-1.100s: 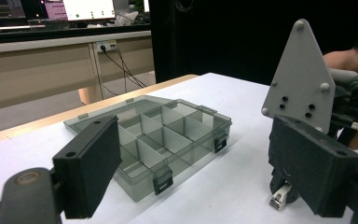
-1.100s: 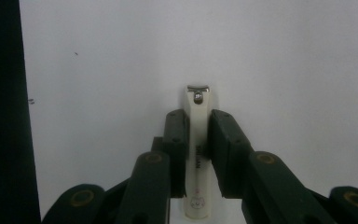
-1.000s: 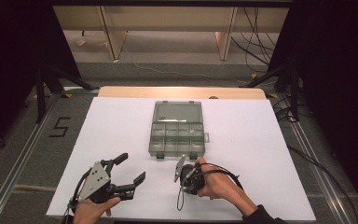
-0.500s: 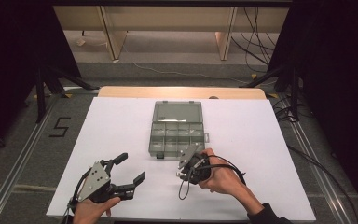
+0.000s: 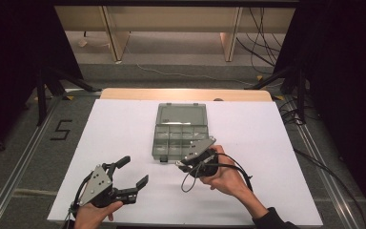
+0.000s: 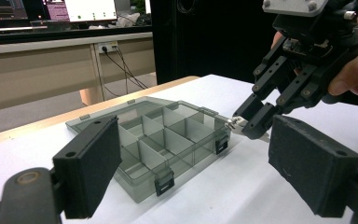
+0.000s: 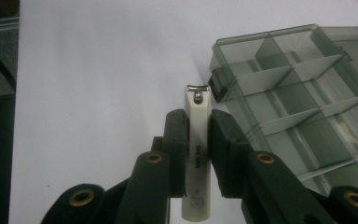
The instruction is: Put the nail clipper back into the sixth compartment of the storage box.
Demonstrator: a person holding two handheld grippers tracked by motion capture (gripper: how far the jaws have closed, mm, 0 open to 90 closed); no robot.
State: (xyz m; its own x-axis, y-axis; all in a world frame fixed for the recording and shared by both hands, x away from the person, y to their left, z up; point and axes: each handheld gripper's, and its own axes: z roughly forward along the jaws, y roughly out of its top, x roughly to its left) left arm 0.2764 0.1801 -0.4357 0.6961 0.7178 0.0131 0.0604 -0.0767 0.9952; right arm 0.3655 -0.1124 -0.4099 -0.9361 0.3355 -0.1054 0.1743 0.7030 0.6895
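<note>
White and slim, a nail clipper with a metal cutting head (image 7: 197, 140) sits clamped between the narrowed jaws of the right gripper (image 7: 197, 135), its steel tip above the white table (image 5: 124, 129), just beside the front corner of the smoky translucent plastic compartment box (image 5: 177, 136), whose lid lies open. The left gripper (image 5: 132, 172) hovers near the table's front edge, jaws spread wide, holding nothing.
</note>
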